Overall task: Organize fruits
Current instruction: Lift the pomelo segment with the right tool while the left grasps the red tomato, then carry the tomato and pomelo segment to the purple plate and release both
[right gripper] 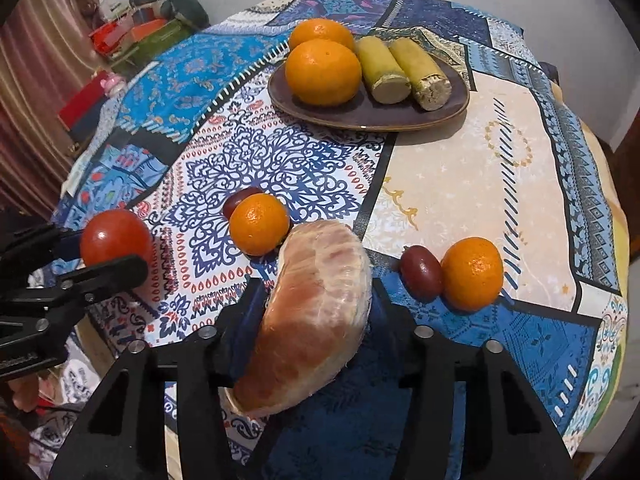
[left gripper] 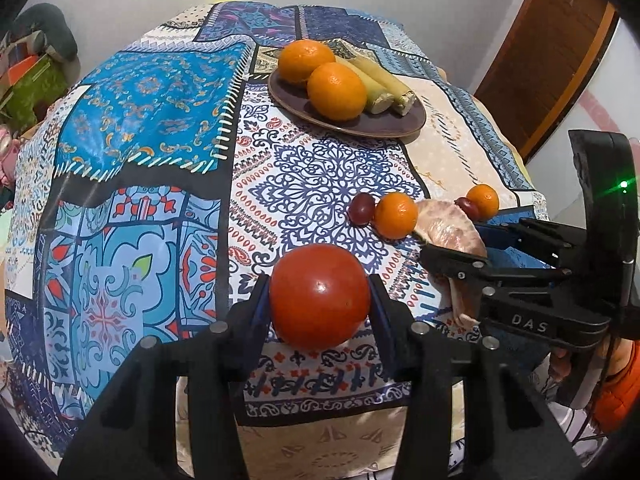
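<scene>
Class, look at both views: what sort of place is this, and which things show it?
Probably a room in a home: a table under a patterned tablecloth, a wooden door, and curtains beside household clutter.

Left tongs [left gripper: 320, 300] around red tomato [left gripper: 319, 295]

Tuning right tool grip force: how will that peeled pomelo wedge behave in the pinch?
The pomelo wedge looks soft: thin membrane over pulp, so hard squeezing in the right tool could burst it. Its curved, tapering shape may pivot or slip. Flat-sided, it probably won't roll like the tomato.
</scene>
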`<state>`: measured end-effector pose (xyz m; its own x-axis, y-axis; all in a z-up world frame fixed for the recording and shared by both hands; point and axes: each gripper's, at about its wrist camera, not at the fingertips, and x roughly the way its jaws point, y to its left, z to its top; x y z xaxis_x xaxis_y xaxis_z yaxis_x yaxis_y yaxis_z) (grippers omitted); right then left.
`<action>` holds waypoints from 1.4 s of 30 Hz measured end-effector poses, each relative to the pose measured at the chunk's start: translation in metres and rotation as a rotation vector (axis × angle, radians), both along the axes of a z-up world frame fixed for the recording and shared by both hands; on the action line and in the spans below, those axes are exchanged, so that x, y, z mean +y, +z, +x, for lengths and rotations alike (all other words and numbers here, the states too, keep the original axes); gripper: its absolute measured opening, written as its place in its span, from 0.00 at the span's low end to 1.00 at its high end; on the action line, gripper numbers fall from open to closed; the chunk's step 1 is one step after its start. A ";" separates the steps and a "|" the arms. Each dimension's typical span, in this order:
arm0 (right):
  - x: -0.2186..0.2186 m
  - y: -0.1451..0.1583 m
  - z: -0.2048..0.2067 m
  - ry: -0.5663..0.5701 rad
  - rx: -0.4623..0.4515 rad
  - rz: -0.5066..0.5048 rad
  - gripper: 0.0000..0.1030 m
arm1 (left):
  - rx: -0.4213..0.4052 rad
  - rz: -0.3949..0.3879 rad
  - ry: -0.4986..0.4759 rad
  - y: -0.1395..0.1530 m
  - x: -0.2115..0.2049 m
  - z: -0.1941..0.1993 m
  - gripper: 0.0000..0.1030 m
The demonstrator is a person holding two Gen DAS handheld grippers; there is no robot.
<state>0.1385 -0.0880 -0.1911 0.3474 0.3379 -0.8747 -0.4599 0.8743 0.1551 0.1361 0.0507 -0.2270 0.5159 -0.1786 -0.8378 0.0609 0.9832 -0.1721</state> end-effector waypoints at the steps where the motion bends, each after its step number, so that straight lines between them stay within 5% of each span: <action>1: -0.002 0.001 0.000 0.001 -0.001 0.007 0.42 | -0.004 0.005 -0.001 0.001 -0.001 0.001 0.45; 26: -0.055 0.082 0.034 -0.086 -0.229 0.115 0.40 | -0.135 0.038 -0.015 0.058 -0.017 0.063 0.45; 42: -0.058 0.084 0.092 -0.077 -0.248 0.117 0.40 | -0.163 0.062 -0.048 0.064 -0.035 0.132 0.45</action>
<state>0.2304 -0.1460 -0.1076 0.5743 0.3960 -0.7165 -0.4289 0.8910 0.1487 0.2685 0.0156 -0.1632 0.6378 -0.1569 -0.7541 0.1303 0.9869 -0.0951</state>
